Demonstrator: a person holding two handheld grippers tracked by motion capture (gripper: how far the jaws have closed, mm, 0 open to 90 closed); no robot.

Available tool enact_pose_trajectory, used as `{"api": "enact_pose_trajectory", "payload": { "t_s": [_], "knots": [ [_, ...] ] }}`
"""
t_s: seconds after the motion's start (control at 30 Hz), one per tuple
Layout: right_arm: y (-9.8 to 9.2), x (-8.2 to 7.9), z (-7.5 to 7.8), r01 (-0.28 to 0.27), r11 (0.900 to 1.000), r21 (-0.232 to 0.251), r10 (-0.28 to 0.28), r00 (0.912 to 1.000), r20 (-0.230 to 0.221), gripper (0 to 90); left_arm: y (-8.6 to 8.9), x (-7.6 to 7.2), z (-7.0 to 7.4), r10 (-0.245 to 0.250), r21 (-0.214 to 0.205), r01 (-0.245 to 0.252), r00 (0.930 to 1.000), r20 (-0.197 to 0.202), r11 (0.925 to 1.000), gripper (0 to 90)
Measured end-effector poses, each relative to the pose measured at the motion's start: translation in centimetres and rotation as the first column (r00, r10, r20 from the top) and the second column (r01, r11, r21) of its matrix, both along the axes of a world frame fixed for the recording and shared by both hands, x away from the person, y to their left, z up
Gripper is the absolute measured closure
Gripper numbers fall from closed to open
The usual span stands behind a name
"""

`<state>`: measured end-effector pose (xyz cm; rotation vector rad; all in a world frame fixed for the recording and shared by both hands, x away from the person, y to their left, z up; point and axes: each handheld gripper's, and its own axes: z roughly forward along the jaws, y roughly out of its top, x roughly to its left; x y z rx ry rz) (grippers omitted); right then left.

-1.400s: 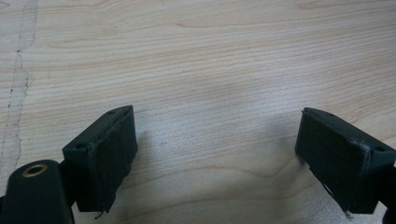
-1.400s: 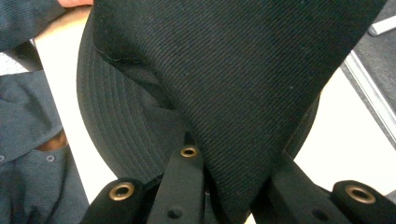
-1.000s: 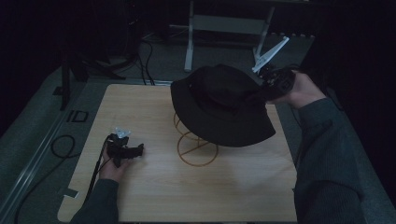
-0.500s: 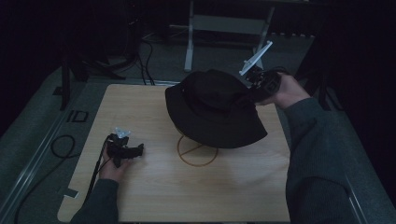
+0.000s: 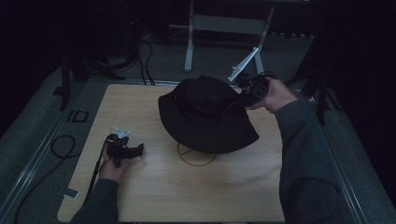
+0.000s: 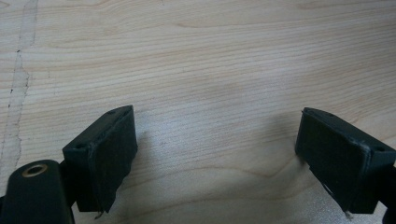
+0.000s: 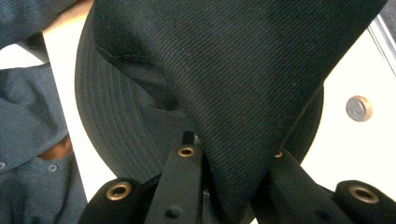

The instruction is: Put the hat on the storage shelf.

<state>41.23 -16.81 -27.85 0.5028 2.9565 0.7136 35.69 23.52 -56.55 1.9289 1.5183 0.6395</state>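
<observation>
Closest to me, the left gripper (image 5: pixel 125 151) is parked low over the near-left part of the wooden table (image 5: pixel 154 196), held in the person's left hand (image 5: pixel 112 169). In the left gripper view its jaws stand wide apart, with nothing but bare wood grain (image 6: pixel 210 70) between the pads (image 6: pixel 109 154). It isn't touching anything that I can see.

A bit farther in, there's a thin ring (image 5: pixel 196 156) near the middle of the tabletop, partly covered by the brim above it. I can't tell if it's wire or just a mark on the wood, it's pretty dim in here.

Over that ring hangs the black bucket hat (image 5: pixel 205 114), tilted, lifted off the table, brim drooping toward the near side.

The right gripper (image 5: pixel 247 93) has it from the far-right side, held in the right hand (image 5: pixel 275 95). In the right gripper view the jaws are pinched tight on a fold of the hat fabric (image 7: pixel 243 93), the cloth bunched between the two fingers (image 7: pixel 182 186). The stitched underside of the brim (image 7: pixel 121 135) shows there too, and a small round coin-like disc (image 7: pixel 358 108) sits on the pale surface beyond.

Way at the back there's a metal stand (image 5: pixel 224 28) on the floor behind the table.
</observation>
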Motion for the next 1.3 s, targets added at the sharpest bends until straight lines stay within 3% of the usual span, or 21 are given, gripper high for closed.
{"api": "enact_pose_trajectory", "payload": {
  "t_s": [0.27,0.73,0.97,1.2,1.3],
  "knots": [
    [1.0,-0.1,-0.7,-0.016,0.9998,-0.014,0.016,0.9998,-0.01,82.8,0.0,0.0,0.0,-0.001,0.0,0.001,1.0,-0.002,1.0,13.0],
    [2.3,0.0,-2.2,-0.033,0.9971,-0.069,0.03,0.9985,-0.046,70.9,0.0,0.0,0.0,-0.001,0.0,0.001,1.0,-0.002,1.0,13.0],
    [2.2,0.3,-2.6,-0.018,0.9994,-0.029,0.016,0.9981,-0.06,63.8,0.0,0.0,0.0,-0.001,0.0,0.001,1.0,-0.002,1.0,13.0],
    [2.1,0.8,-2.6,0.043,0.9991,-0.003,-0.043,0.995,-0.09,44.4,0.0,0.0,0.0,0.0,-0.001,0.0,1.0,-0.002,1.0,13.0],
    [2.3,0.9,-2.8,0.053,0.9984,-0.017,-0.055,0.9925,-0.109,38.5,0.0,0.0,0.0,-0.001,0.0,0.001,1.0,-0.002,1.0,13.0]
  ]
}}
